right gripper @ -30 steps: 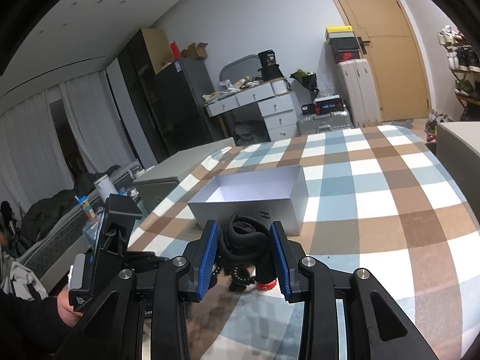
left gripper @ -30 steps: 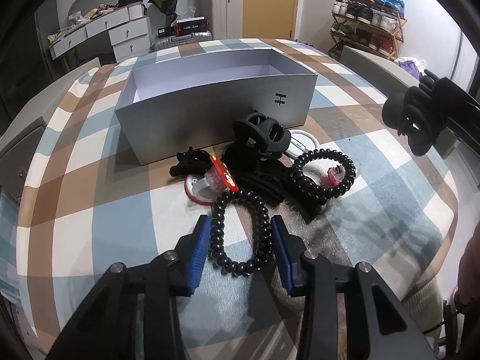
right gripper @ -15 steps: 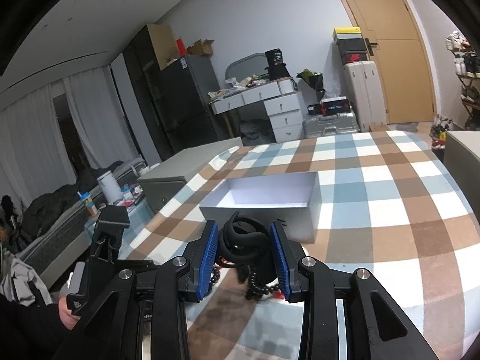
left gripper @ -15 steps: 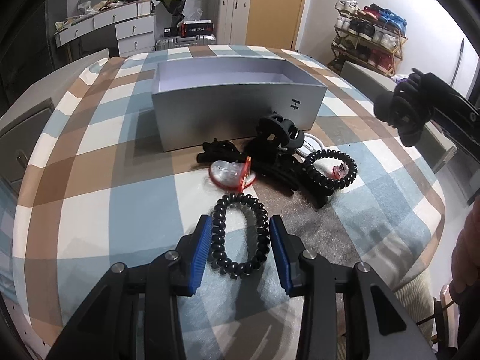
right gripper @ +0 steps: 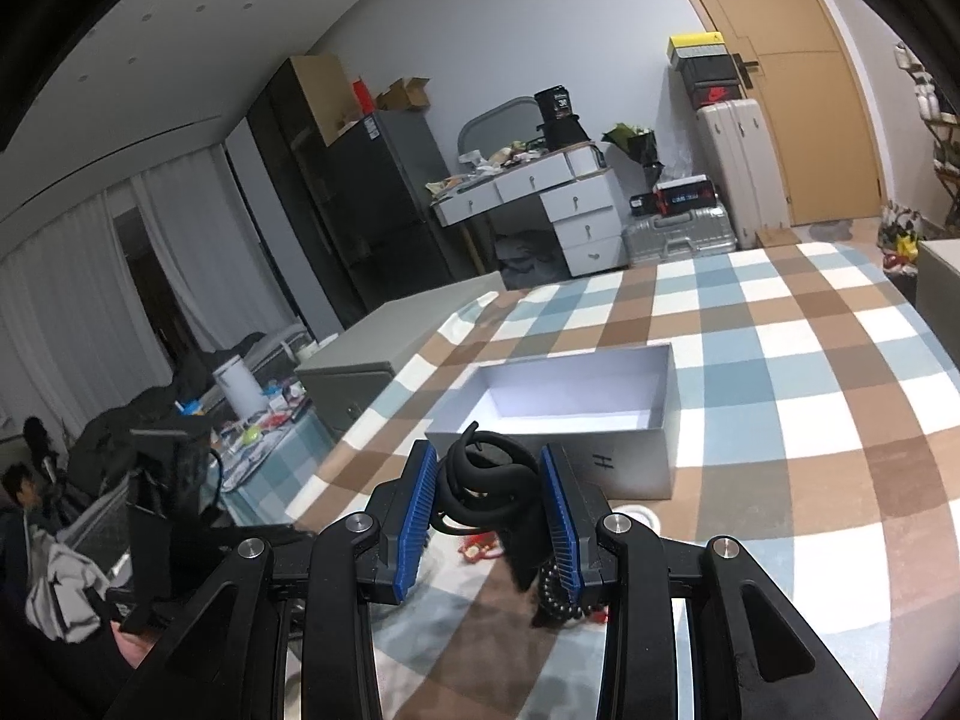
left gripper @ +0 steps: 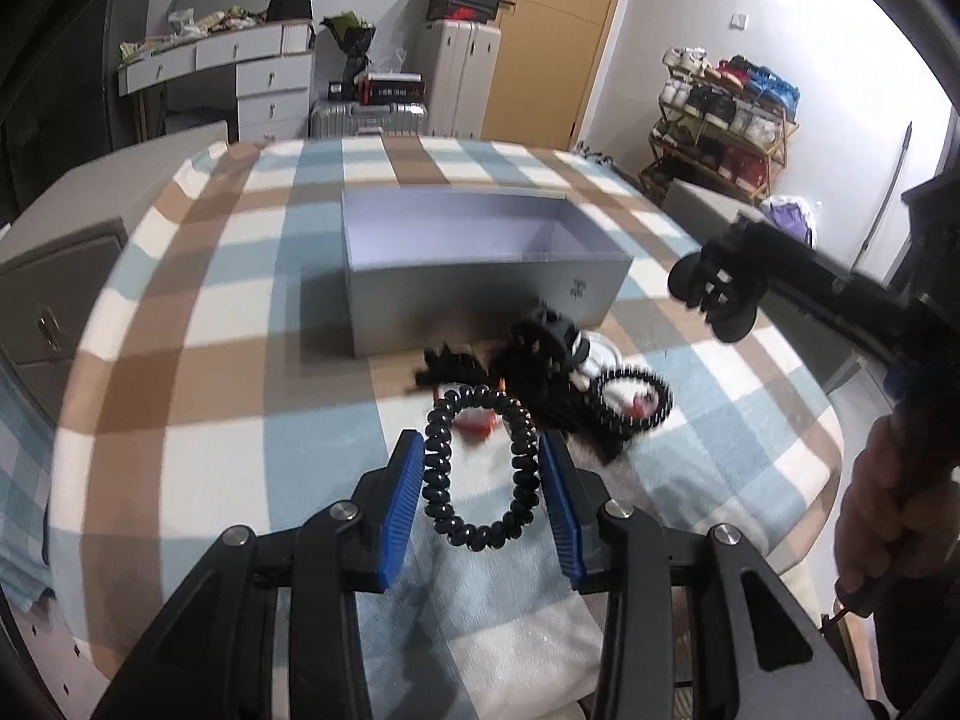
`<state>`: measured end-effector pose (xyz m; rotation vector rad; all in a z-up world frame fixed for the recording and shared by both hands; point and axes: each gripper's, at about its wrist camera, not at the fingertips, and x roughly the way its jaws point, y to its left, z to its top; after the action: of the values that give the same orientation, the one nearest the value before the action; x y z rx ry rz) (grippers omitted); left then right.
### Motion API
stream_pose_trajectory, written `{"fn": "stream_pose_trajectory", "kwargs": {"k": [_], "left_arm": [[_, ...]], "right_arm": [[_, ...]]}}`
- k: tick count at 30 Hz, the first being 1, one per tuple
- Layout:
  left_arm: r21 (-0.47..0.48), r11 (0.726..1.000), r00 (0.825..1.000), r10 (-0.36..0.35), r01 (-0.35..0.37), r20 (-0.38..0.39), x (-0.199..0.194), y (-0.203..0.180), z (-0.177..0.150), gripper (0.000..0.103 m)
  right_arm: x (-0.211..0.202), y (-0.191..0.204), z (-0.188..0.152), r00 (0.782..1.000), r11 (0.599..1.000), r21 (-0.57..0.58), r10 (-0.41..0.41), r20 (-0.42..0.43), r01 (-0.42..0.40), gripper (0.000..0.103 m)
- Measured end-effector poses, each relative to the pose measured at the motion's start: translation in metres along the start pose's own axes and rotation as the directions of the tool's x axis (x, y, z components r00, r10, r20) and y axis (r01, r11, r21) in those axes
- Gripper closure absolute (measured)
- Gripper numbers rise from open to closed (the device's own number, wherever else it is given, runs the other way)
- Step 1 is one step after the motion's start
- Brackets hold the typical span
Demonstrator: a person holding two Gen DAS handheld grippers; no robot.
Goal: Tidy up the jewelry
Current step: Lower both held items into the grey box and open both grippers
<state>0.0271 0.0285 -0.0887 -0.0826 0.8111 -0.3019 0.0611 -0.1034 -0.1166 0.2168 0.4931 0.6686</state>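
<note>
A: On the counter (left gripper: 198, 324), under its checked cloth, what's biggest?

B: The grey box (left gripper: 480, 276), open-topped and empty, standing mid-counter. Bare cloth lies wide on its left and far sides; the counter's near edge curves just below the tools.

A: And the jewelry?

B: A pile (left gripper: 558, 384) of black clips, a coil band and red bits lies just in front of the box's near wall.

A: The left tool (left gripper: 480, 474)?

B: Nearly closed, its blue pads pressing both sides of a black coil tie (left gripper: 477, 462), held above the cloth near the pile.

A: The right tool (right gripper: 486, 498)?

B: Narrowed onto a black claw clip (right gripper: 480, 480), held in the air before the box.

A: Any difference between views?

B: The left view shows the right tool from the side, out past the box's right corner, with a hand (left gripper: 888, 510) below. The right view alone shows the low bed (right gripper: 264, 420) left of the counter.
</note>
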Motion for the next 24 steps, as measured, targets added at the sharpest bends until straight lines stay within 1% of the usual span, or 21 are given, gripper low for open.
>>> {"fn": "stream_pose_trajectory", "kwargs": {"k": [4, 10, 14, 16, 19, 24], "left_arm": [[0.005, 1.000, 1.000, 0.009, -0.009, 0.026, -0.001, 0.002, 0.014, 0.070], [0.047, 0.998, 0.998, 0.029, -0.032, 0.063, 0.005, 0.002, 0.044, 0.070], [0.033, 0.999, 0.996, 0.020, -0.023, 0.085, 0.014, 0.009, 0.065, 0.070], [0.035, 0.999, 0.995, 0.026, -0.029, 0.099, 0.018, 0.012, 0.072, 0.070], [0.033, 0.999, 0.995, 0.017, -0.021, 0.102, 0.026, 0.014, 0.082, 0.070], [0.028, 1.000, 0.998, -0.001, -0.001, 0.069, 0.045, 0.016, 0.089, 0.070]], "right_arm": [[0.004, 0.000, 0.008, 1.000, 1.000, -0.004, 0.014, 0.006, -0.014, 0.069], [0.019, -0.008, 0.032, 0.999, 0.999, -0.018, 0.045, -0.001, -0.045, 0.069], [0.032, -0.016, 0.051, 0.998, 0.998, -0.014, 0.059, 0.004, -0.059, 0.069], [0.041, -0.022, 0.060, 0.998, 0.998, -0.007, 0.064, 0.007, -0.064, 0.069], [0.056, -0.030, 0.068, 0.998, 0.998, 0.006, 0.064, -0.009, -0.064, 0.069], [0.085, -0.047, 0.072, 0.996, 0.997, 0.048, 0.063, -0.060, -0.060, 0.069]]}}
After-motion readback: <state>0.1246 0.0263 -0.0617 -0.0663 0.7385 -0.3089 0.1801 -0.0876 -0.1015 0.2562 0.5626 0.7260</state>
